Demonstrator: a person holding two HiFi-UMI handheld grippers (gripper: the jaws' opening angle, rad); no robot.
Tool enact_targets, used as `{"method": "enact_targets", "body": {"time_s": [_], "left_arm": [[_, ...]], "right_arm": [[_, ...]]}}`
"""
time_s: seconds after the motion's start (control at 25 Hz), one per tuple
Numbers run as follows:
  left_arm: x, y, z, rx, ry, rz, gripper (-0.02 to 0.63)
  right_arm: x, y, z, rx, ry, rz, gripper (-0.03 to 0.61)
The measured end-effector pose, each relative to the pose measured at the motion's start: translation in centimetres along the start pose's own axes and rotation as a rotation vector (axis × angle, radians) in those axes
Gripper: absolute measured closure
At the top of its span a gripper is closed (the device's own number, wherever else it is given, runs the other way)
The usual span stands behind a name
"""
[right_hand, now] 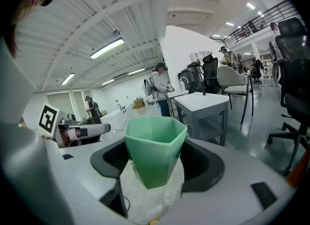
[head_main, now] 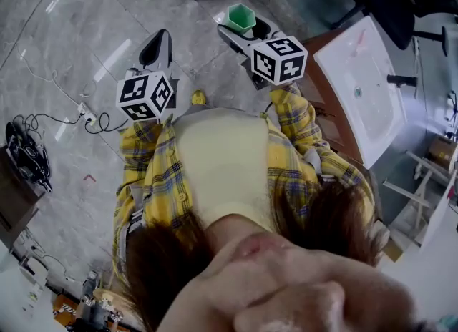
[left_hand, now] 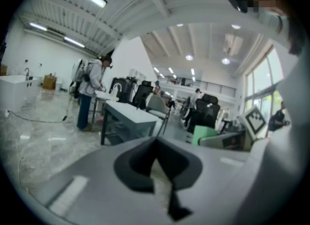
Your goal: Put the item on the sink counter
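- Spreading under everything, the grey polished stone floor (head_main: 79,30) is what lies directly below the carried item. A slip at this point would probably send it down there, not onto any surface.
- Off to the person's right in the head view sits the white rectangular sink worktop on its brown cabinet (head_main: 342,57), well apart from the item. The swing across looks like the riskiest part, since a hurried turn could knock the load against the cabinet edge or the dark tap (head_main: 401,79).
- The right gripper (right_hand: 155,163) has its fingers clenched on the lower body of the item, which tapers downward. On such a shape the grip could let the item creep upward or tilt if the gripper is jolted or tipped.
- The left gripper (left_hand: 157,163) has its fingers pressed together with nothing between them, held out over the floor beside the right one. It is in no position to catch or steady anything.
- The green faceted plastic cup (right_hand: 155,146) is the task's item. It stands upright and open-mouthed between the right gripper's fingers, in the air in front of the person and not yet near the sink. Set down too close to the basin's rim, it might tip in, and letting go before the base rests flat could topple it.
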State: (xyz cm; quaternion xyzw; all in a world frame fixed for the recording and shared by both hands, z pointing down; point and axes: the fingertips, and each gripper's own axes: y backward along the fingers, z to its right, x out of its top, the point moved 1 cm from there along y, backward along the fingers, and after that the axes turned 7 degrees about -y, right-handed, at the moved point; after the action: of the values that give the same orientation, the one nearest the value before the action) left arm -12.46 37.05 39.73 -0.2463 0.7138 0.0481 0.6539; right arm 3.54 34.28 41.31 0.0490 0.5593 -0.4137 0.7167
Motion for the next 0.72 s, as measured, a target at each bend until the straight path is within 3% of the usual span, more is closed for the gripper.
{"method": "enact_targets", "body": {"time_s": [0.4, 0.72], "left_arm": [[-0.6, -1.7, -3.7, -0.037, 0.014, -0.037, 0.618], [-0.5, -4.9, -5.0, -0.045, 0.024, -0.051, 0.618]], "right_arm": [[1.6, -3.6, -0.6, -0.042, -0.004, 0.005, 0.252], [3.1, -6.0, 2.4, -0.075, -0.015, 0.001, 0.253]]}}
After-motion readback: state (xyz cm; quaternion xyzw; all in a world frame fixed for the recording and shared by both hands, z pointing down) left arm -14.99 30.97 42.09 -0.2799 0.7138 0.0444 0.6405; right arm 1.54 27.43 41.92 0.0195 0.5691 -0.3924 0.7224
